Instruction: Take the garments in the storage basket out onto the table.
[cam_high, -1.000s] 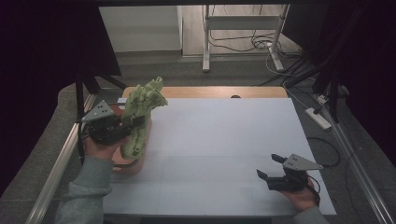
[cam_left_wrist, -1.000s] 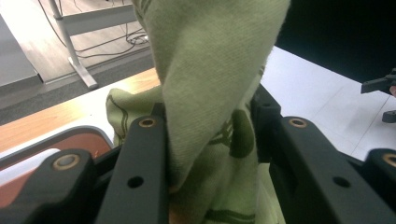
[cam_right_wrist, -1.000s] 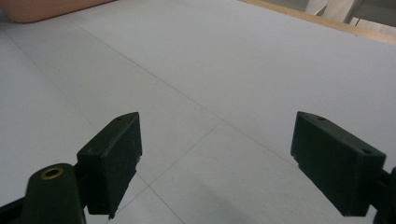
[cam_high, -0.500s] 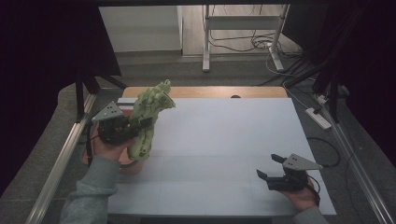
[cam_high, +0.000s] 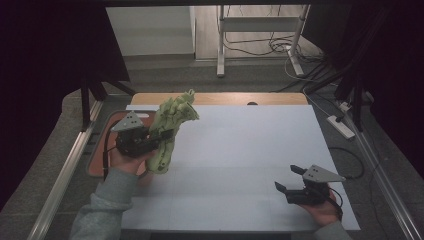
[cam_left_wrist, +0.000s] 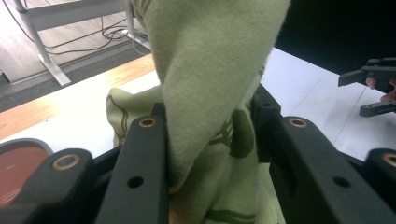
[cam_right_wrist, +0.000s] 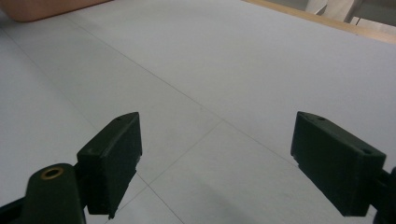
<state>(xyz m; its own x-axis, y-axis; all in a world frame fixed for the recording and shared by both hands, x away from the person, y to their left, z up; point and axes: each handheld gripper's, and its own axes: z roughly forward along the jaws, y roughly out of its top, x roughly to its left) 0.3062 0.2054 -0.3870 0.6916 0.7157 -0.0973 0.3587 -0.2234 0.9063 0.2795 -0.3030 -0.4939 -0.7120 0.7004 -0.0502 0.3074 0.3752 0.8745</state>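
The left gripper (cam_high: 161, 136) is clamped on one green cloth (cam_high: 170, 131), lifted off the table at the left edge of the white sheet (cam_high: 250, 150). Part of the cloth rises bunched above the jaws toward the far side; the rest hangs down to just above the sheet. The left gripper view looks along the two black jaws, with the cloth (cam_left_wrist: 215, 93) squeezed between them and dark line patterning on its lower folds, a detail too small to make out from the high view. That view also catches the right gripper (cam_left_wrist: 373, 86) far off at its right edge.

The right gripper (cam_high: 290, 179) sits low at the near right of the sheet, jaws spread with nothing between them. The right gripper view has bare sheet (cam_right_wrist: 224, 84) between the two pads (cam_right_wrist: 112, 161).

There are two grippers and one cloth. A reddish tray (cam_high: 97, 165) lies under and beside the left hand (cam_high: 125, 160), mostly hidden by hand and gripper; its corner appears in the left gripper view (cam_left_wrist: 18, 163). A wooden table edge (cam_high: 225, 98) runs along the far side, with a metal stand (cam_high: 260, 35) and cables on the floor beyond.
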